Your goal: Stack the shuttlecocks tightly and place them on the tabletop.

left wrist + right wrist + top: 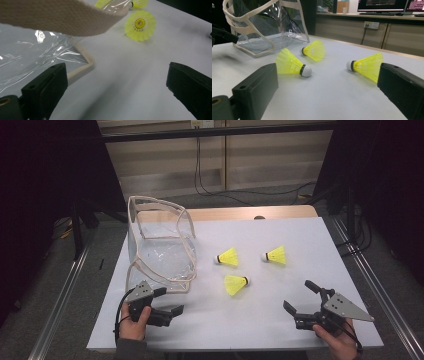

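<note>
Three yellow shuttlecocks are seen on the white worktop (280,320): one nearest (236,284), one to the far left (228,257) and one to the far right (276,255), all well apart. They are judged very light and fragile; the skirt would be crushed by a firm squeeze, so the white cork end is the better place to be taken. The clear bag (160,247) with cream straps stands at the left, soft and slippery. The left claw (165,312) is open and empty beside the bag; the right claw (300,307) is open too. No readable writing is found.
</note>
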Demonstrator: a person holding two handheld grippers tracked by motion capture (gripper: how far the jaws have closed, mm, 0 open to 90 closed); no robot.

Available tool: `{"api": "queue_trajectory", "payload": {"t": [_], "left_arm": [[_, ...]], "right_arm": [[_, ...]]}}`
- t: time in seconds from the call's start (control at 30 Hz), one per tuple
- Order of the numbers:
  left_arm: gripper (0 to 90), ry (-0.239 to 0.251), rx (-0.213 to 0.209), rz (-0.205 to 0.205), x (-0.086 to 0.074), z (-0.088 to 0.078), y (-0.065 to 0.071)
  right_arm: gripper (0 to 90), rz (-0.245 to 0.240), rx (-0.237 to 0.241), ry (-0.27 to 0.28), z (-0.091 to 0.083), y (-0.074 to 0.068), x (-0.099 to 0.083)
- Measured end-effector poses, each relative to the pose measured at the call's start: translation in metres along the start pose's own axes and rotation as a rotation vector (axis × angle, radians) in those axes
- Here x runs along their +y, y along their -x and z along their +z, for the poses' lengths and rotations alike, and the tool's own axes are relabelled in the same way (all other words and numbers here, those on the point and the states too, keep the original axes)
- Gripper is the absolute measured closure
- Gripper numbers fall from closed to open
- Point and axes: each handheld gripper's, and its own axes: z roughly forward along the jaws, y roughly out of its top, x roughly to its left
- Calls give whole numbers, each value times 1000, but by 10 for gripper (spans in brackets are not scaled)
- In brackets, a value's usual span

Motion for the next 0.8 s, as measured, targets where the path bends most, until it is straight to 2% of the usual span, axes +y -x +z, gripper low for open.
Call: {"api": "queue_trajectory", "payload": {"t": [0.53, 0.8], "left_arm": [[38, 25, 42, -24, -1, -8, -11], [38, 38, 48, -33, -3, -10, -13]], "right_arm": [[27, 0, 1, 1, 1, -1, 0], [27, -5, 1, -4, 1, 0, 0]]}}
